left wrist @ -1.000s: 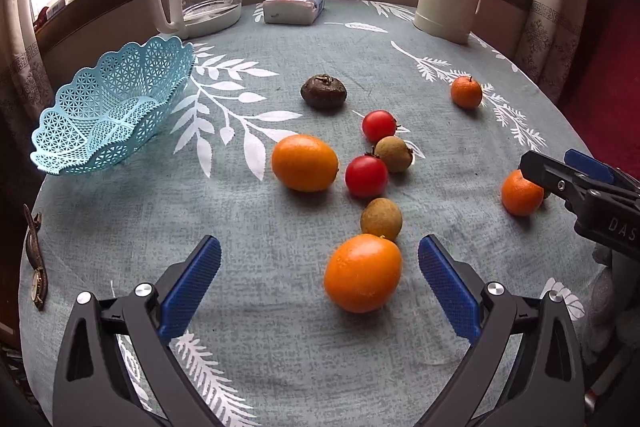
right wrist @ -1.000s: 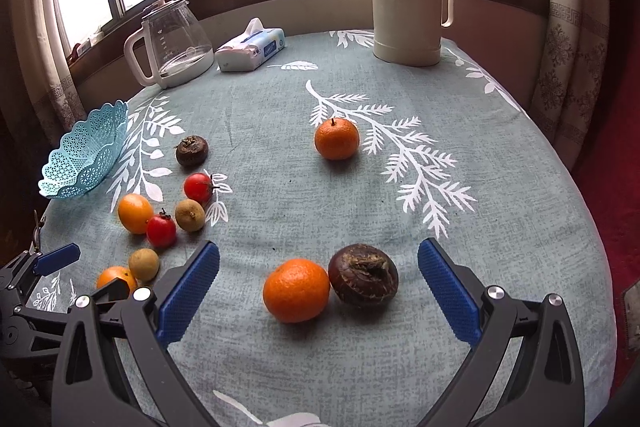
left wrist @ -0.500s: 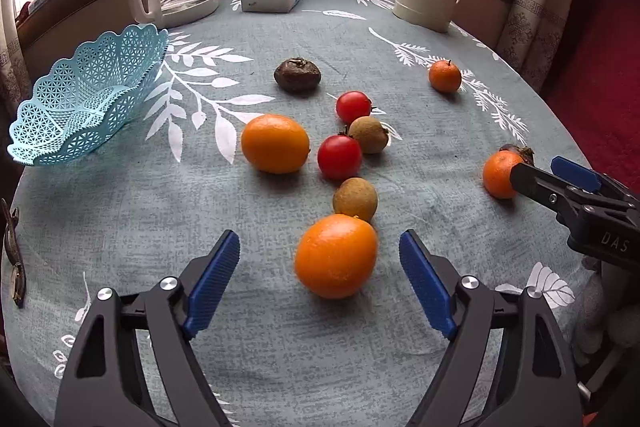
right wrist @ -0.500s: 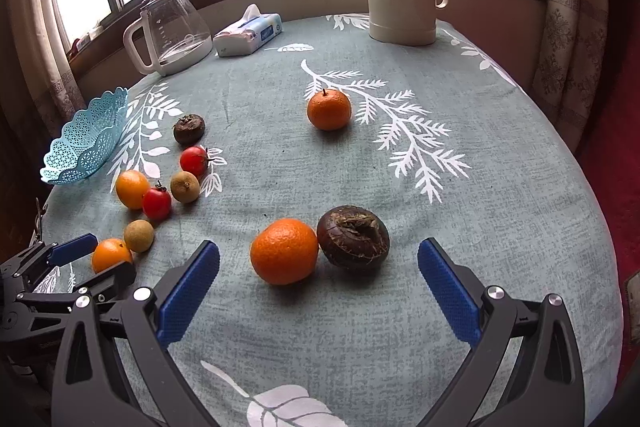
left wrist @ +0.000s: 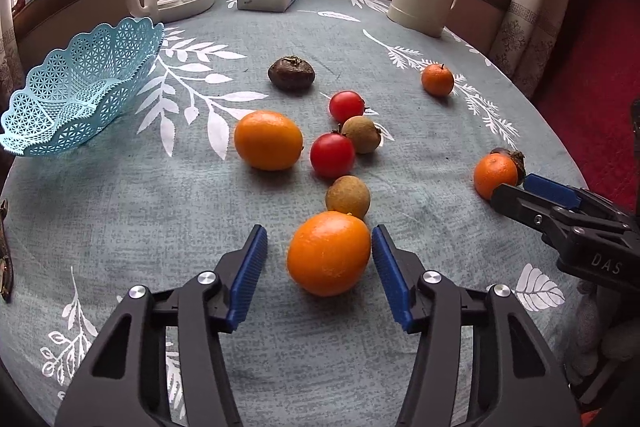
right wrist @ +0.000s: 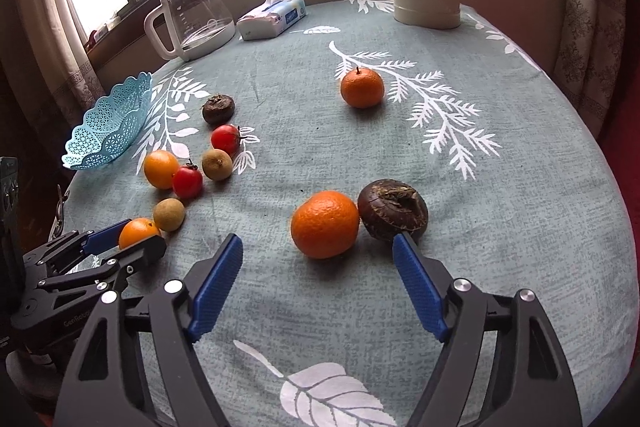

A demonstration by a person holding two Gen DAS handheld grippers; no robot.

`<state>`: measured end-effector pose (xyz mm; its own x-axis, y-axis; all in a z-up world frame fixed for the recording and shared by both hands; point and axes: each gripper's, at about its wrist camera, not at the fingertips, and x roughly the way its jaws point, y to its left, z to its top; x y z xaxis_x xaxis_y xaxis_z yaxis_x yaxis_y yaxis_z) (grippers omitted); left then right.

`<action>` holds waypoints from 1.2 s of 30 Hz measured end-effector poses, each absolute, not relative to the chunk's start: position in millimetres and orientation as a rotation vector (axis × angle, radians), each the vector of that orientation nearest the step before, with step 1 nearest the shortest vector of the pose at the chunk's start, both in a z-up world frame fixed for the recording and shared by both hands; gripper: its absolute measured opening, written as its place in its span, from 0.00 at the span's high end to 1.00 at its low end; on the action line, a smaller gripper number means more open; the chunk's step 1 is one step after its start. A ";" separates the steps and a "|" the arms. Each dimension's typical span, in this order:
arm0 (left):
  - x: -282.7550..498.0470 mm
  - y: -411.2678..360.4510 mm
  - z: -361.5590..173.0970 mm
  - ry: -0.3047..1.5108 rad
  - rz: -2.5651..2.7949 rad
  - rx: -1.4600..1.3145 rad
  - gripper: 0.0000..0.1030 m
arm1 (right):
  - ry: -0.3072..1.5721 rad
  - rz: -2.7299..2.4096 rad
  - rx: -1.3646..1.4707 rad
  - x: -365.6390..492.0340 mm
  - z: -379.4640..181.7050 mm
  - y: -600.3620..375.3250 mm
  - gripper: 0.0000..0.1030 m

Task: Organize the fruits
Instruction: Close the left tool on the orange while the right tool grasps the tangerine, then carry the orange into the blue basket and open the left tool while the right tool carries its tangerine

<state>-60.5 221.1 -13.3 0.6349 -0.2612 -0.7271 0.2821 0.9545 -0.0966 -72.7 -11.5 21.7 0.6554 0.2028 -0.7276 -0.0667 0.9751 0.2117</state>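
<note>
Your left tongs point(left wrist: 318, 259) straddle the near orange point(left wrist: 329, 253) on the counter point(left wrist: 120, 211), spread wide: the right pad just beside the peel, the left pad clear of it. The fruit sits dead ahead between the pads, its long axis running left to right. Your right tongs point(right wrist: 318, 281), also spread and empty, stop short of a mandarin point(right wrist: 325, 223) touching a dark brown fruit point(right wrist: 393, 209). The blue basket point(left wrist: 76, 95) waits at the far left, well apart, nearer your left hand.
</note>
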 end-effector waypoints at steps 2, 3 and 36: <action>-60.7 220.9 -13.5 0.826 -0.313 0.027 0.46 | 0.843 0.152 0.162 -68.6 21.0 -7.4 0.28; -60.8 220.7 -13.8 0.827 -0.314 0.027 0.46 | 0.844 0.152 0.161 -66.5 20.5 -5.8 0.30; -53.8 260.9 9.8 0.758 -0.244 -0.060 0.61 | 0.799 0.144 0.159 -60.5 38.2 3.1 0.63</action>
<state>-53.8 260.9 9.8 0.6998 -0.2400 -0.6729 0.1972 0.9702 -0.1409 -60.5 3.1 38.2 0.6887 0.1877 -0.7004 -0.0678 0.9783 0.1956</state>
